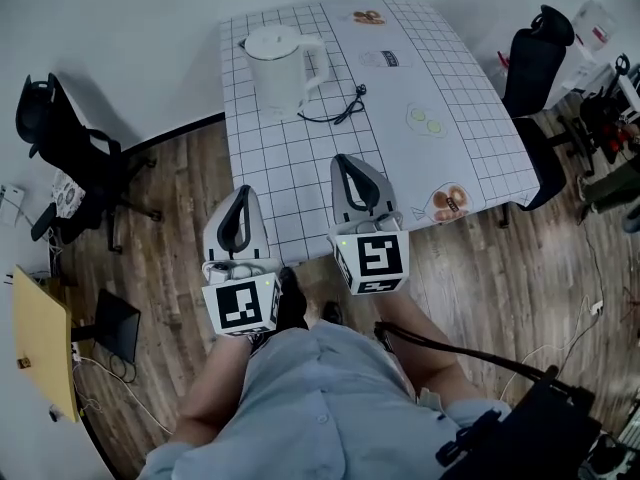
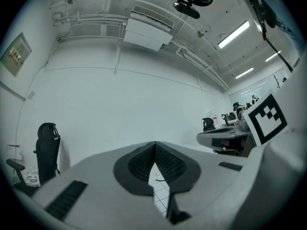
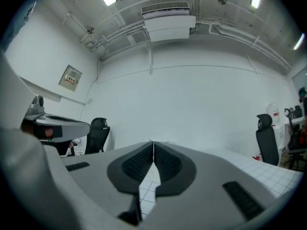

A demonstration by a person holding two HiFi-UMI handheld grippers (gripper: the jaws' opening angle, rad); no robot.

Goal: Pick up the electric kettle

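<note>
A white electric kettle (image 1: 279, 69) stands upright near the far left corner of the checked table (image 1: 300, 158), its handle to the right and a black cord (image 1: 340, 110) trailing beside it. My left gripper (image 1: 241, 192) hovers over the table's near edge, jaws shut with nothing between them; its own view shows the tips (image 2: 154, 143) meeting. My right gripper (image 1: 343, 160) is over the table a little farther in, also shut and empty, tips (image 3: 153, 143) closed. Both point level toward the far wall, well short of the kettle. The kettle is hidden in both gripper views.
Printed pictures lie on the tablecloth, among them a cookie picture (image 1: 450, 203) near the right front corner. A black office chair (image 1: 70, 163) stands on the wooden floor at left, another chair (image 1: 535, 63) at right. A yellow board (image 1: 42, 353) sits at lower left.
</note>
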